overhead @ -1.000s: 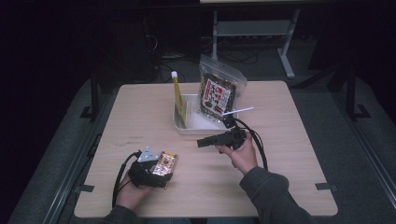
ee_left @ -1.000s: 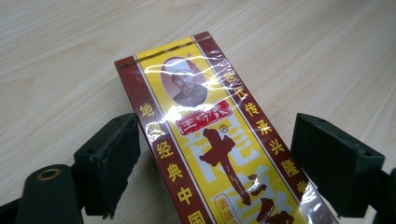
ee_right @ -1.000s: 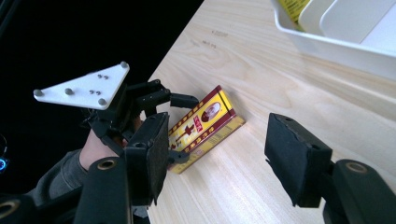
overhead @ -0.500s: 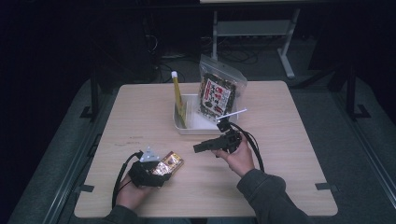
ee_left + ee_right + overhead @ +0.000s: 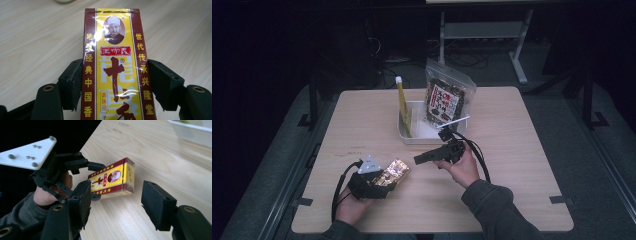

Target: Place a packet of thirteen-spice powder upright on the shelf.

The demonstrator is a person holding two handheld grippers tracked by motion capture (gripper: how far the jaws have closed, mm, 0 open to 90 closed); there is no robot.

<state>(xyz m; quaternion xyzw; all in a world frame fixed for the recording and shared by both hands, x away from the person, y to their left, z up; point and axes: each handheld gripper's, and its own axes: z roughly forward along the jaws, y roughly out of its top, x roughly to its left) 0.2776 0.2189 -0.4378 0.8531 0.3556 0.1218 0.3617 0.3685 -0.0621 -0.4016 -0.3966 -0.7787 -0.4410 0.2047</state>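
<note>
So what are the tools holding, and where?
The left tool grips the yellow-and-red box by its two long sides, near the lower end. The right tool holds nothing; its jaws are open.

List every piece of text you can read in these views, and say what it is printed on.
All on the yellow and red box between the left gripper's pads:
"王守義" on the red banner.
"十" with an ® mark, large, centre.
"调味品" in the small oval.
"经典中国香" down the left red edge.
"世代传承兴隆堂" down the right red edge.
Snack bag in the white tray: print too small to read.
</note>
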